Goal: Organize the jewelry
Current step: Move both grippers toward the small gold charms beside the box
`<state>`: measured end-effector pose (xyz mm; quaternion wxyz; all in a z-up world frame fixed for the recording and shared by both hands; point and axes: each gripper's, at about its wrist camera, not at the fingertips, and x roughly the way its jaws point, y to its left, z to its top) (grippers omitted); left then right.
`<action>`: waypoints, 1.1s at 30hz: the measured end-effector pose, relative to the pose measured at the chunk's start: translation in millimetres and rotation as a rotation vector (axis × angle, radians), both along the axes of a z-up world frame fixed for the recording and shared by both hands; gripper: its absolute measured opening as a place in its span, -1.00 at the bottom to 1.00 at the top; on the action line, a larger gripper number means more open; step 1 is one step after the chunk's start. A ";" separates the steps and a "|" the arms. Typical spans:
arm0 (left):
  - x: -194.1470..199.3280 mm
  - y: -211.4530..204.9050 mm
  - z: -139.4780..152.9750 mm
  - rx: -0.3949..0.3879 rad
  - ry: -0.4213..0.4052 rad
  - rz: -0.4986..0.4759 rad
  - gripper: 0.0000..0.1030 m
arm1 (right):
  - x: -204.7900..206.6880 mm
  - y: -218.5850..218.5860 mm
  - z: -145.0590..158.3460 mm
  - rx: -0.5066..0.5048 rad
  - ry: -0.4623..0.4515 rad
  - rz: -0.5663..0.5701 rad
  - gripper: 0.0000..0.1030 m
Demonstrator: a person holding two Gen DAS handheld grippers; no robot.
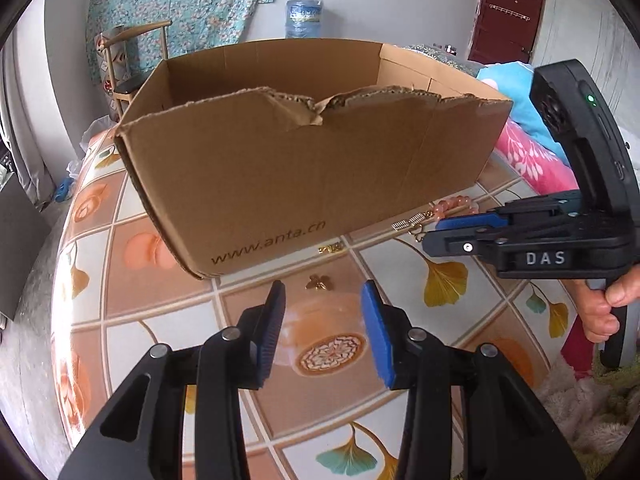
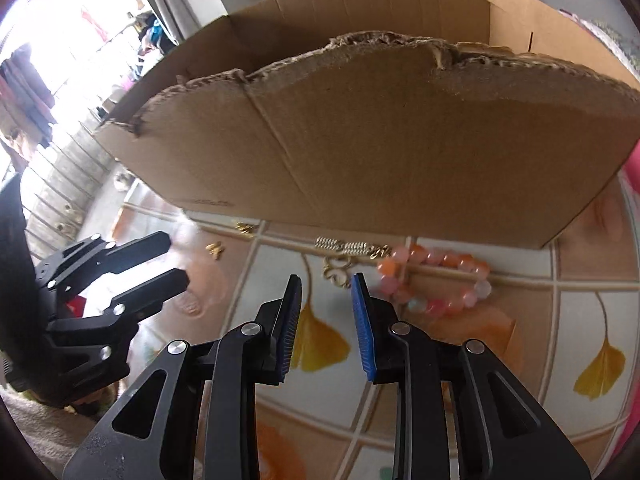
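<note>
The bead bracelet (image 2: 434, 282) looks light, slippery and floppy; pinch across one strand. Right gripper (image 2: 326, 280) jaws narrow and empty, left gripper (image 1: 322, 290) jaws part-open, empty

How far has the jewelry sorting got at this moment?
Nothing looks done: the bead bracelet, gold chain and small gold pieces lie on the table outside the cardboard box. Both grippers, left and right, are open and empty. All items remain.

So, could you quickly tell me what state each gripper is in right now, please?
Left gripper: open, holding nothing.
Right gripper: open, holding nothing, above the gold hook.
</note>
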<state>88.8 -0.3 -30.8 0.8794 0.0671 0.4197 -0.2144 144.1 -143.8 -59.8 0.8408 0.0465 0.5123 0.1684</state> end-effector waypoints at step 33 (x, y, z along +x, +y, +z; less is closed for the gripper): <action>17.2 -10.2 -10.6 0.039 0.020 -0.010 -0.54 | -46.8 36.1 1.6 -0.156 -0.074 0.043 -0.80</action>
